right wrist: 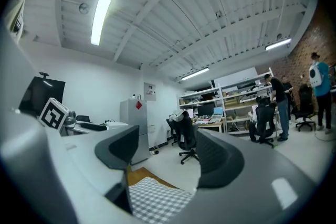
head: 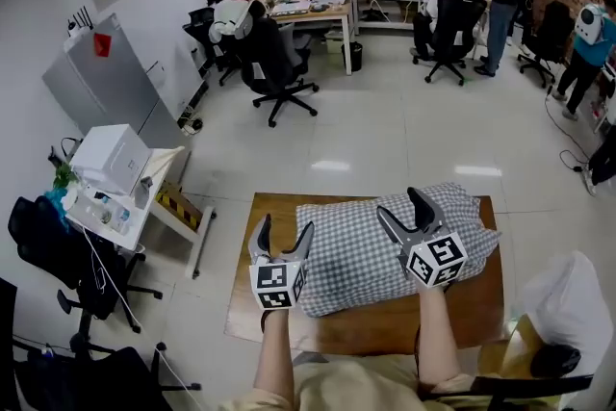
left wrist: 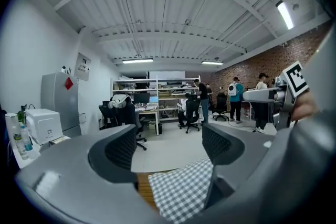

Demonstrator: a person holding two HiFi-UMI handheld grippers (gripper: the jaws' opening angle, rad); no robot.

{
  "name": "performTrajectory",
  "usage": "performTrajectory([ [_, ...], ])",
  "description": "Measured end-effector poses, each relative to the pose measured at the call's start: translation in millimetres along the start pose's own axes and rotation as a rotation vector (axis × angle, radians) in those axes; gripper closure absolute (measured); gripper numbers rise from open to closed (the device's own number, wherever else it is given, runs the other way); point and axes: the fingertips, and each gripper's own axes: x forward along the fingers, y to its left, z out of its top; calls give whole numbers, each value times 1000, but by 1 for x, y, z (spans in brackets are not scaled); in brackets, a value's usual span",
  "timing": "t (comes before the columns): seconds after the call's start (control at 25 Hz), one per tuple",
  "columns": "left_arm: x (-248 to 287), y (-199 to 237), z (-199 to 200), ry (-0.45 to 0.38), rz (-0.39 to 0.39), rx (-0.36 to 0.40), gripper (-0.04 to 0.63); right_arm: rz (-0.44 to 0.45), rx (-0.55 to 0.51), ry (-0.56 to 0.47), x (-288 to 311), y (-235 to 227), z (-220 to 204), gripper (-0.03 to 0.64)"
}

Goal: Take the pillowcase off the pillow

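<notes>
Pillow: one pillow (head: 366, 255) in a grey-checked pillowcase (left wrist: 184, 191) lies across the bench (head: 385, 330), centre-right in the lower half of the head view.
Bench edges: bare wood shows as a strip at the left and along the near side; the pillow's right end comes close to the right edge, and its far side reaches the far edge.
Open room: pale tiled floor (head: 385, 140) spreads wide beyond the bench, up to a black office chair (head: 274, 63) at upper centre-left; a white side table (head: 178, 212) stands near the bench's left edge.
Left tool: left tool (head: 285, 231) is over the pillow's left edge, jaws wide, nothing between them.
Right tool: right tool (head: 401, 205) is over the pillow's right half, jaws apart and empty, with the checked cloth below them.
Count: one pillow, one bench, two tools.
</notes>
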Motion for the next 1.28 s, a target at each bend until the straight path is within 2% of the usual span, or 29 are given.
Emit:
performTrajectory([
  [0.2, 28, 50, -2, 13, -31, -12, 198, 4, -11, 42, 50, 15, -10, 287],
  [0.32, 32, 78, -3, 4, -51, -44, 198, 70, -75, 94, 74, 48, -17, 286],
  [0.36, 33, 82, -5, 8, -58, -51, 198, 134, -128, 160, 77, 59, -25, 273],
  [0.4, 32, 83, -6, 11, -65, -52, 198, 234, -211, 275, 78, 70, -42, 227],
  [0.44, 30, 84, -7, 10, -71, -50, 198, 354, -319, 434, 76, 81, -66, 28],
  [0.52, 27, 99, -10, 2, -74, -51, 198, 553, -528, 742, 81, 93, -122, 28],
  [0.56, 26, 111, -13, 2, -71, -59, 198, 620, -596, 847, 89, 96, -146, 28],
  [0.72, 21, 147, -24, 29, -48, -79, 198, 857, -766, 1148, 107, 106, -248, 28],
  [0.8, 12, 157, -24, 26, -26, -82, 198, 926, -799, 1243, 104, 108, -296, 28],
  [0.92, 0, 176, -27, 29, 6, -76, 198, 968, -796, 1352, 102, 108, -356, 28],
  [1.04, -5, 196, -30, 40, 31, -81, 198, 949, -796, 1443, 103, 93, -404, 28],
  [1.2, -12, 226, -44, 46, 78, -115, 198, 919, -752, 1422, 106, 80, -444, 33],
  [1.28, -12, 236, -47, 47, 89, -126, 198, 903, -734, 1399, 106, 79, -456, 83],
])
